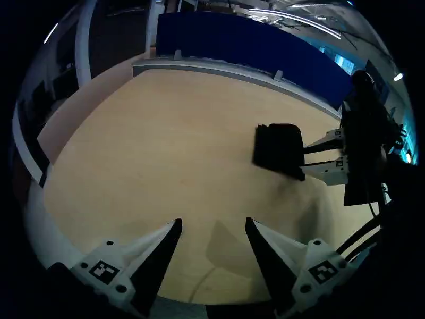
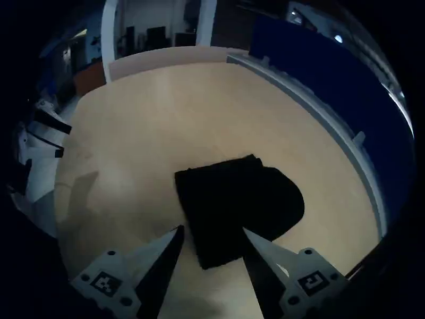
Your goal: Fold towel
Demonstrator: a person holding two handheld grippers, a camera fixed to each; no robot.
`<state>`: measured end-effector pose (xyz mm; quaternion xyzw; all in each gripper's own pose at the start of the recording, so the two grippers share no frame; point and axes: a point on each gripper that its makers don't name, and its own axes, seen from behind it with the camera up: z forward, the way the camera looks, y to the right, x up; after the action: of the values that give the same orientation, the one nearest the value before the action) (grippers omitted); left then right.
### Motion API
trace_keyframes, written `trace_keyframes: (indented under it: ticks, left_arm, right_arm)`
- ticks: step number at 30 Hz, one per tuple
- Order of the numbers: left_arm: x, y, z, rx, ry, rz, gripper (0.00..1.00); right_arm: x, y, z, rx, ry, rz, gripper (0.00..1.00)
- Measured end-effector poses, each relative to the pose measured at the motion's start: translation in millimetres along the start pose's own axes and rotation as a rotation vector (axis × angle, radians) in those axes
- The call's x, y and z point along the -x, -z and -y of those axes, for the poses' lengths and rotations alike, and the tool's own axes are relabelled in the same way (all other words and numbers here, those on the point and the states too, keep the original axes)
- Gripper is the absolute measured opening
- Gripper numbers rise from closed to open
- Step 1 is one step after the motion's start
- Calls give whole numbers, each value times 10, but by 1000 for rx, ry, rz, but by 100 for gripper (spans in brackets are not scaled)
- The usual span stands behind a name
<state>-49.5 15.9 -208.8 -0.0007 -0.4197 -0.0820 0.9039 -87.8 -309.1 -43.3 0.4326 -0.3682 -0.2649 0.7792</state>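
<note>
The black folded towel lies on the light wooden table, with bare tabletop open beyond it and out to its left in the right gripper view. The right gripper hangs at the towel's near edge with its jaws spread and the cloth running in between the two fingers. Neither finger seems to press on it, though the dim light makes contact hard to judge. The left gripper is parted too, with nothing between its fingers, over bare wood well apart from the towel. The towel's folds are lost in its blackness. A person holding the right gripper is a dark shape, cut off at the side. A blue partition lines the table's far edge, and the room behind is dim.
</note>
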Motion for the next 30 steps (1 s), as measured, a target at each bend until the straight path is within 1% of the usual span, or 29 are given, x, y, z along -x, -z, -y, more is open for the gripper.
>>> trace_keyframes:
  ticks: [4,9,12,16,22,24,26,30]
  left_arm:
    - [-38,-34,-44,21,-45,9,88]
    - [-84,-68,-68,36,-94,17,88]
    - [-114,-80,-73,43,-108,17,88]
    - [-128,-86,-84,49,-108,17,88]
    - [-114,-98,-113,56,-104,17,88]
    - [-108,-102,-127,58,-103,17,88]
    - [-104,-102,-136,58,-100,17,88]
    - [-89,-106,-144,60,-95,18,88]
  right_arm:
    - [91,54,29,36,-69,-2,75]
    - [205,86,34,74,-136,1,75]
    - [284,88,34,86,-165,9,75]
    - [377,69,42,96,-185,19,74]
    - [494,-27,49,110,-217,26,67]
    - [525,-56,48,115,-231,27,63]
    - [546,-71,53,116,-244,24,58]
    - [585,-89,54,123,-262,23,39]
